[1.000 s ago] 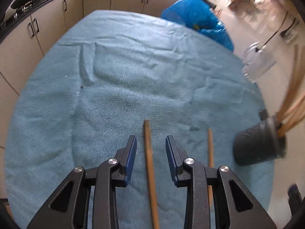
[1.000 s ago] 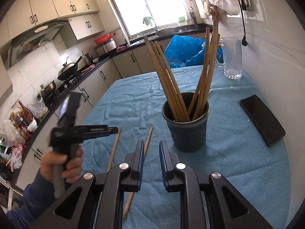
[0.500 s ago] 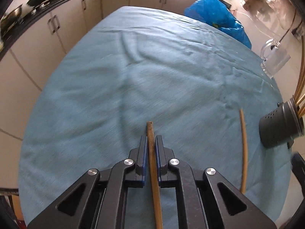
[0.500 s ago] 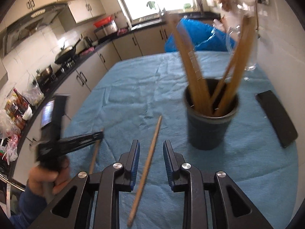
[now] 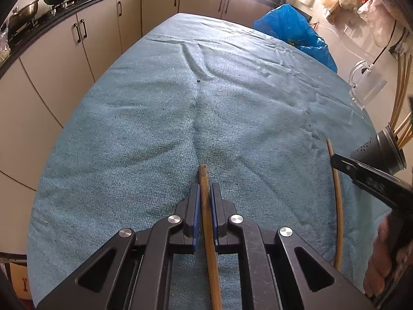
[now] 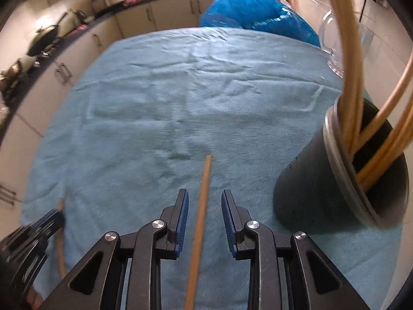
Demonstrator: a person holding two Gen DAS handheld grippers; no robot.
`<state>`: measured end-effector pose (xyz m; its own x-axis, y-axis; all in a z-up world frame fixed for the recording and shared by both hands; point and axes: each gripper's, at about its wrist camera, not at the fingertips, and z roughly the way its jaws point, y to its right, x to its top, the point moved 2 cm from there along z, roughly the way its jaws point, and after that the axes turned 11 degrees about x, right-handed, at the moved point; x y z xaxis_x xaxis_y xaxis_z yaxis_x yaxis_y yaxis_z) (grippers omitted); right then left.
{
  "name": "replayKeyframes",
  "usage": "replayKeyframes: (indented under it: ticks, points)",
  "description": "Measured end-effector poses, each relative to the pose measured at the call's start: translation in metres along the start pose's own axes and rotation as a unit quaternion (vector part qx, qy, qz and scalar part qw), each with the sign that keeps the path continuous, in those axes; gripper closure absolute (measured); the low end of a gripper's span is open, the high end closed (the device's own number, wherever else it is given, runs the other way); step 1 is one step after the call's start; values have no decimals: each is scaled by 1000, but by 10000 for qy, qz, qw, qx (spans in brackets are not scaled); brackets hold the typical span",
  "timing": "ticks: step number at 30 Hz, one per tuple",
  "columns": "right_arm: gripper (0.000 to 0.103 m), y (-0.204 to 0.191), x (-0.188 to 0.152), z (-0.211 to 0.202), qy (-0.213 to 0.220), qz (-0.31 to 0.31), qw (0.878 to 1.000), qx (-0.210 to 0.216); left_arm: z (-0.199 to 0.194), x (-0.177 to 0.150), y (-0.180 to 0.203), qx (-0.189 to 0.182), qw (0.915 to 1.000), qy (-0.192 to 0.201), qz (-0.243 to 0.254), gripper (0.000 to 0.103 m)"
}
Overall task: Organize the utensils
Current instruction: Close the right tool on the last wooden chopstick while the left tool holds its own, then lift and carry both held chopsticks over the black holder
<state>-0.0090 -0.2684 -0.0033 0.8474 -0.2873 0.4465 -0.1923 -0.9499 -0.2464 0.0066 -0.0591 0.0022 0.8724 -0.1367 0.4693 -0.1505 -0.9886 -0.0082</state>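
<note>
My left gripper [image 5: 204, 190] is shut on a dark wooden chopstick [image 5: 206, 211] whose tip sticks out ahead of the pads, low over the blue towel [image 5: 180, 108]. My right gripper [image 6: 204, 199] is open, its jaws on either side of a lighter chopstick [image 6: 202, 196] that lies on the towel. That chopstick also shows in the left wrist view [image 5: 338, 201]. The black utensil cup [image 6: 333, 180] with several chopsticks stands just right of the right gripper; it shows at the right edge of the left wrist view [image 5: 379, 149].
A glass mug [image 5: 366, 85] stands at the far right of the table. A blue plastic bag [image 6: 255, 18] lies at the far edge. Kitchen cabinets [image 5: 77, 41] and a stove with pans run along the left.
My left gripper closed on the dark chopstick and holds it. My right gripper opened wider, moved down and forward, and now straddles the lighter chopstick beside the cup.
</note>
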Motion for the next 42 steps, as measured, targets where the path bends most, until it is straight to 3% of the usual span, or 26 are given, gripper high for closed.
replayKeyframes:
  ticks: [5, 8, 13, 24, 34, 42]
  points:
    - [74, -2, 3, 7, -116, -67, 9997, -191, -1, 0, 2, 18, 10000, 49, 28, 95]
    - [93, -12, 0, 7, -166, -264, 9994, -146, -2, -2, 4, 107, 9998, 117, 82, 95]
    - [96, -25, -10, -2, -145, -286, 9985, 434, -6, -4, 9, 94, 9996, 249, 119, 96]
    - [96, -37, -20, -75, 725, -349, 9899, 1164, -56, 5, 21, 117, 9961, 870, 132, 96]
    - [96, -38, -30, -148, 1638, -504, 9744, 1455, -109, 10, 29, 19, 9903, 1384, 95, 96]
    - [96, -30, -41, -175, 1953, -465, 9667, 1587, -143, 15, 21, -96, 9861, 1660, -63, 96]
